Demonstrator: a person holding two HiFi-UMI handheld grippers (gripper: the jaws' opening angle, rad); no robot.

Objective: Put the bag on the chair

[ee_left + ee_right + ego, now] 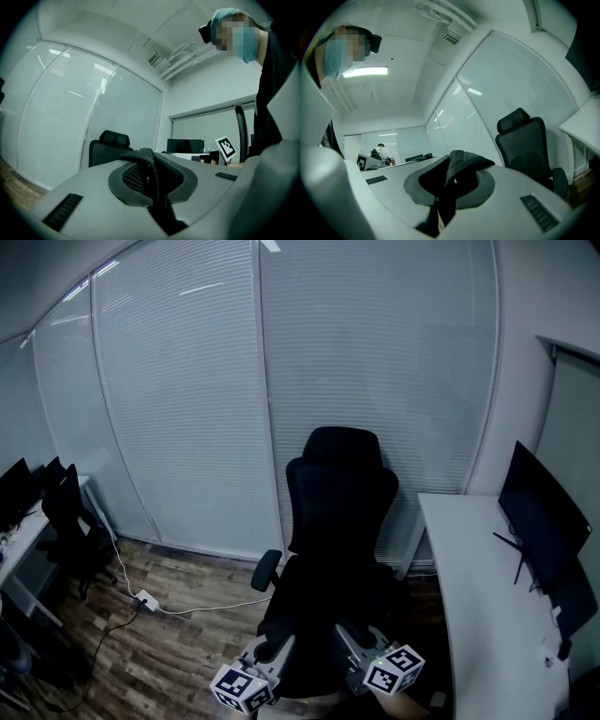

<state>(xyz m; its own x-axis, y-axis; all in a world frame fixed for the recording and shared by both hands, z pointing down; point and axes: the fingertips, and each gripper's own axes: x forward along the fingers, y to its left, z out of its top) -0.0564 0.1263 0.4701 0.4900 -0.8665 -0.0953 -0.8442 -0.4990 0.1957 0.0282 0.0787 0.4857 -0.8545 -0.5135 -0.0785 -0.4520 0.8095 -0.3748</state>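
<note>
We hold a black fabric bag (461,163) btwn both grippers, just in front of the black high-backed office chair (339,502); dim light hides whether it touches the seat. Left gripper (270,651) is pinched nearly closed on the bag's black woven strap (151,173). Right gripper (354,641), beside it and also facing the chair, clamps the bag's black mesh fabric w/ jaws just as tight.
</note>
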